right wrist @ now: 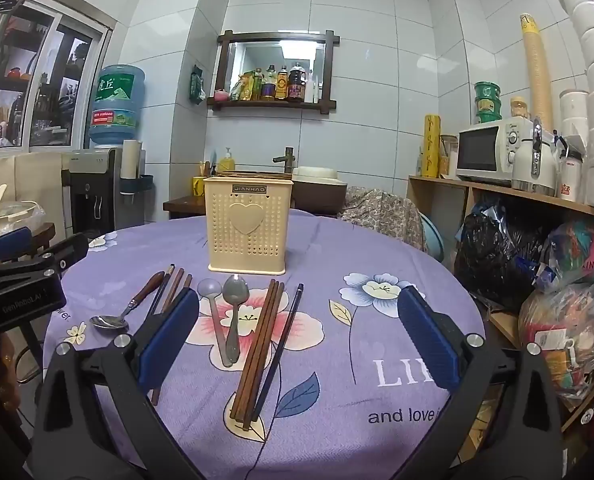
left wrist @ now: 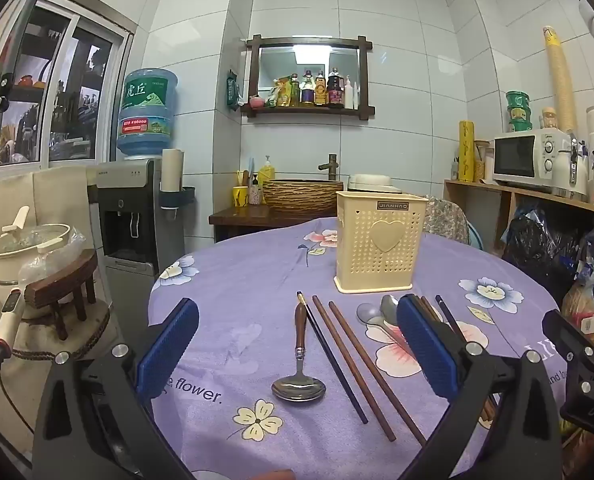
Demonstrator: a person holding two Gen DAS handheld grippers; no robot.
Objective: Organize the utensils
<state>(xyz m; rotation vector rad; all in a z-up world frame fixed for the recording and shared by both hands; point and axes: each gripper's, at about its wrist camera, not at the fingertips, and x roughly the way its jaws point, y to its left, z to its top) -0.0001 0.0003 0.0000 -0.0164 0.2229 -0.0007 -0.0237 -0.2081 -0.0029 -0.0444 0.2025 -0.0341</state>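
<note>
Both grippers hover over the round table (left wrist: 233,288), draped in a purple floral cloth. The left gripper (left wrist: 297,344) hangs wide open, gripping nothing, its blue pads straddling the nearest utensils. Between them lies a wooden-handled spoon (left wrist: 299,364), bowl toward the near edge, and just right of it a dark chopstick (left wrist: 331,358) and two brown chopsticks (left wrist: 361,364), all flat on the cloth.

Over to the right gripper (right wrist: 297,336), also spread wide and empty! Below it sit a pale plastic spoon (right wrist: 215,320) and a metal spoon (right wrist: 235,312), side by side with handles overlapping near the camera. Right of them, a bundle of brown chopsticks (right wrist: 261,348) and a single dark chopstick (right wrist: 279,344).

At the far side of the table stands the cream perforated utensil holder (right wrist: 248,229), upright, heart on its front, just beyond the spoons.
</note>
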